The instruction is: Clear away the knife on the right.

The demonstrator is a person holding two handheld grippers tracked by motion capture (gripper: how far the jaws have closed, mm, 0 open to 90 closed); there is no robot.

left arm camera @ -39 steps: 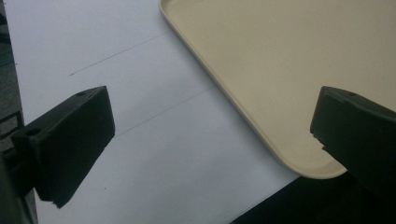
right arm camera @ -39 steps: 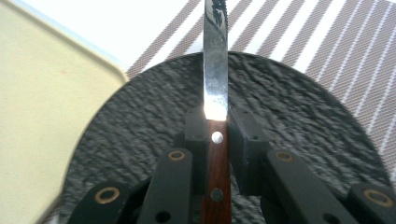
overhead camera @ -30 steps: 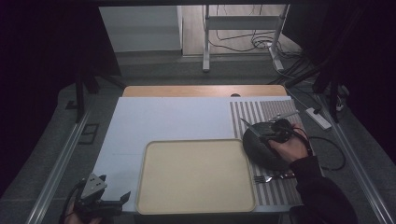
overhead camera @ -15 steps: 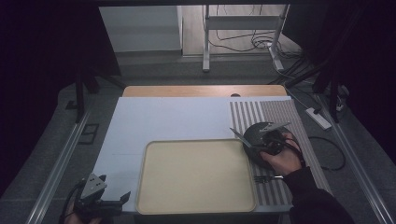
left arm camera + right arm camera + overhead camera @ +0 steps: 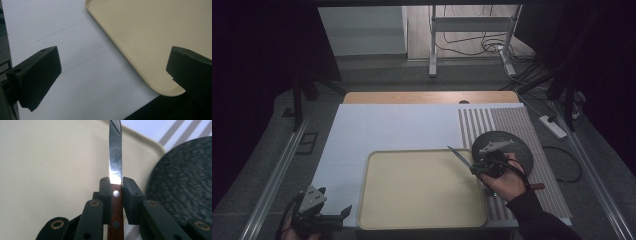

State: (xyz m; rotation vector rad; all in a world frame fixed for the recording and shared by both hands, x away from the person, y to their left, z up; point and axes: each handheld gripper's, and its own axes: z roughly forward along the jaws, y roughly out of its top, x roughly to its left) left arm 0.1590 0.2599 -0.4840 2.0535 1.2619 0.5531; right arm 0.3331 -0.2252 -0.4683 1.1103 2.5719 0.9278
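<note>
High view: left gripper [image 5: 333,216] idles wide open and empty off the near-left corner of the tray [image 5: 377,210]. Right gripper [image 5: 473,169] is clamped on the knife [image 5: 460,157] by its wooden handle, over the tray's right edge, beside the dark plate [image 5: 512,142]. Blade axis points forward-left across the tray. No legible writing seen.

Your right gripper [image 5: 477,167] is held up off the table by your right hand [image 5: 507,181], jaws clamped close together; your left gripper [image 5: 329,216] sits low at the table's near corner, jaws wide apart
</note>
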